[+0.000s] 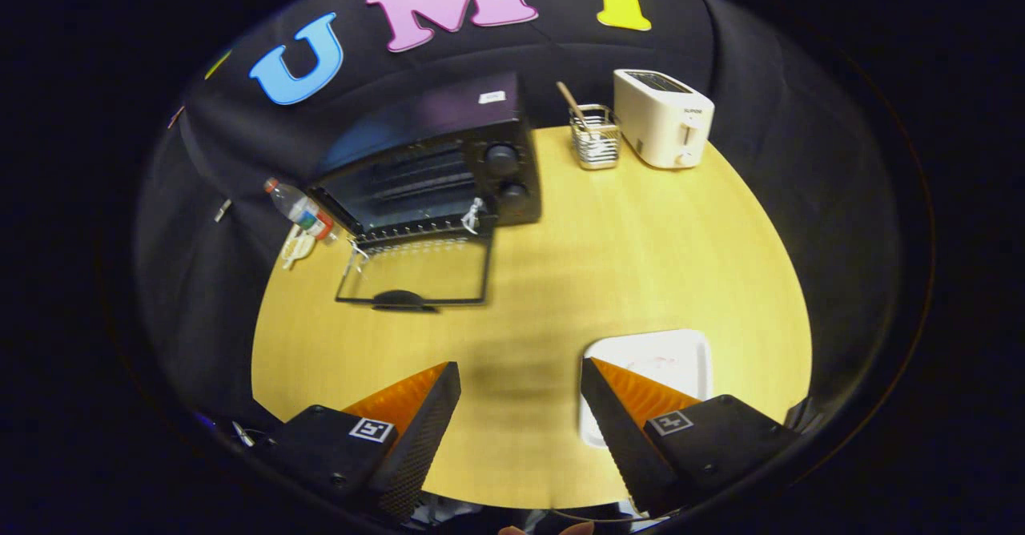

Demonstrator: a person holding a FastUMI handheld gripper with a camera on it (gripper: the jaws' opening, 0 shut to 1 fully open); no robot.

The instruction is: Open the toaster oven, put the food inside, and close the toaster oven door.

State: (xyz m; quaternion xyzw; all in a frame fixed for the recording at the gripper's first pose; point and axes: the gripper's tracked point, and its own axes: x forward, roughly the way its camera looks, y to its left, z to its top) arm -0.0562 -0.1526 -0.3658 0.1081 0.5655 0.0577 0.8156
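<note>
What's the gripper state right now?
Gripper: open, holding nothing, fingers spread above the table, white tray beside one finger.

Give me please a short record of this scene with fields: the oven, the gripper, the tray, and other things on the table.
toaster oven: black, at the far side of the table, door folded down open
gripper: fingers apart, nothing between them, bare table under the gap
white tray: beside the right finger, partly hidden by it; no food visible on its seen part
white toaster: beyond the oven's right side
wire holder: between oven and toaster
bottle: left of the oven
</note>
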